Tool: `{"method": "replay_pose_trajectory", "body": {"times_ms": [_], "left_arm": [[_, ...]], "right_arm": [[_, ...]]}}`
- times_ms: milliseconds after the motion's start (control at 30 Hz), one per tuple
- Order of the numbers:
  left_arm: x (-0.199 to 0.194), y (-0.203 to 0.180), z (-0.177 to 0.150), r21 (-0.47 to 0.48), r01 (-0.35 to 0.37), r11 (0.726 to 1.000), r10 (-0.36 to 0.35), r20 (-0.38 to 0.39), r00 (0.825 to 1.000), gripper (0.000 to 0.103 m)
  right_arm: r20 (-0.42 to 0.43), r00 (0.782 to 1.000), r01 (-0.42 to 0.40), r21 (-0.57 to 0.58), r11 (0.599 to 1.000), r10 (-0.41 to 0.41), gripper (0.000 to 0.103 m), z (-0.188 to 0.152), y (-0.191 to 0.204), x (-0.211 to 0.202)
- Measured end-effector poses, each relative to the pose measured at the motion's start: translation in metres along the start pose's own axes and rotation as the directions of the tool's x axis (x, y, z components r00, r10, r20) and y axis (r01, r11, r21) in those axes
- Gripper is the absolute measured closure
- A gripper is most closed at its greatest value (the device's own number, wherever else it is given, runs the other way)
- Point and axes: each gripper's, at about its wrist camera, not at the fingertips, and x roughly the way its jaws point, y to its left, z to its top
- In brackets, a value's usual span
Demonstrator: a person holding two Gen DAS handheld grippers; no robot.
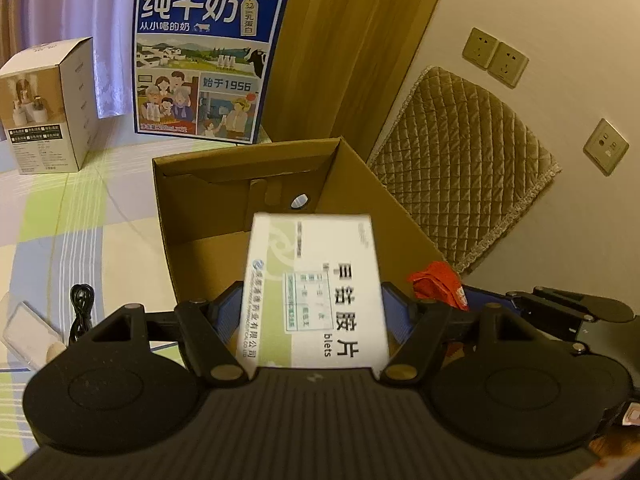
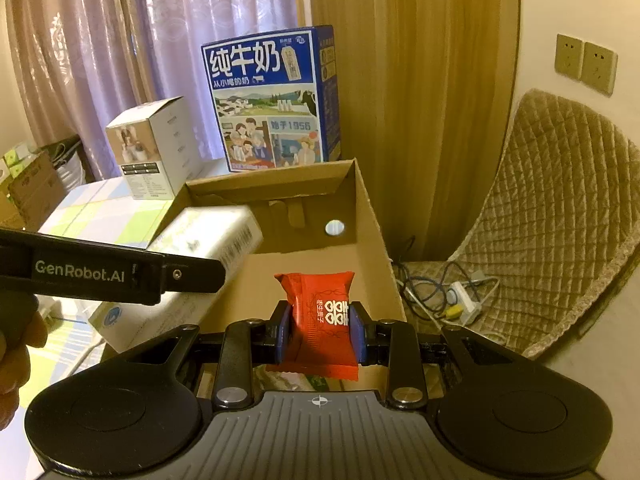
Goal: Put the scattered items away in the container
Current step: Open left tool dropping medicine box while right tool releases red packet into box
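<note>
We count one open cardboard box (image 1: 360,200), two things being carried, and two grippers. On the table (image 1: 100,216) behind the cardboard box stand one blue milk carton (image 1: 208,60) and one white product box (image 1: 48,108); one coiled black cable (image 1: 80,304) lies at the left. We also see three wall plates, two sockets (image 1: 494,56) side by side and one more below them. The medicine box (image 1: 316,292) is white with a pale green band and black Chinese letters, a little blurred; it is above the near edge of the cardboard box, partly over its inside. Our left gripper (image 1: 314,308) has its fingers wide apart around the sides of the medicine box, and the blue pads seem to touch it. The red snack packet (image 2: 320,316) is small, with white characters, and hangs over the box floor. Our right gripper (image 2: 320,330) has its fingers narrow and pinches this packet on both sides.
</note>
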Motion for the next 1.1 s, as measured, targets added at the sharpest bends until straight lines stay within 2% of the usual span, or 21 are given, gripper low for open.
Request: {"method": "replay_pose_trajectory", "body": {"times_ms": [33,67,267,500,567,600,633,867,933,1100], "left_arm": [[0.0,0.001,0.0,-0.001,-0.006,1.0,0.006,0.003,1.0,0.026],[-0.001,0.002,-0.001,-0.002,-0.01,1.0,0.01,0.009,1.0,0.024],[-0.01,0.004,-0.003,0.037,-0.009,0.999,0.008,0.017,1.0,0.024],[-0.023,0.012,-0.009,0.034,-0.015,0.999,0.015,0.026,1.0,0.024],[-0.026,0.014,-0.011,0.039,-0.023,0.999,0.022,0.023,0.999,0.024],[-0.028,0.015,-0.012,0.044,-0.028,0.999,0.027,0.021,0.999,0.024],[-0.029,0.016,-0.014,0.047,-0.034,0.998,0.033,0.021,0.999,0.024],[-0.047,0.032,-0.026,0.024,-0.052,0.998,0.052,0.025,0.998,0.024],[-0.055,0.037,-0.03,0.024,-0.066,0.998,0.065,0.028,0.998,0.024],[-0.075,0.05,-0.041,0.009,-0.092,0.996,0.092,0.028,0.995,0.024]], "right_arm": [[0.0,1.0,-0.001,0.004,1.0,0.001,0.075,0.0,-0.001,0.001],[-0.001,1.0,-0.002,0.009,1.0,0.002,0.075,0.0,-0.002,0.003],[-0.014,1.0,-0.009,0.015,1.0,0.01,0.075,-0.005,-0.001,0.009],[0.006,1.0,-0.024,0.021,0.999,0.024,0.074,-0.004,0.005,0.006],[0.01,1.0,-0.021,0.021,1.0,0.021,0.063,-0.002,0.006,0.006],[0.011,1.0,-0.02,0.022,1.0,0.02,0.047,-0.001,0.007,0.005],[0.013,1.0,-0.019,0.023,1.0,0.019,0.036,-0.001,0.007,0.004],[0.016,1.0,-0.025,0.03,0.999,0.025,0.034,-0.006,0.009,-0.006],[0.019,0.999,-0.026,0.038,0.999,0.025,0.029,-0.008,0.01,-0.011],[0.02,0.999,-0.035,0.042,0.999,0.034,0.028,-0.014,0.017,-0.025]]}}
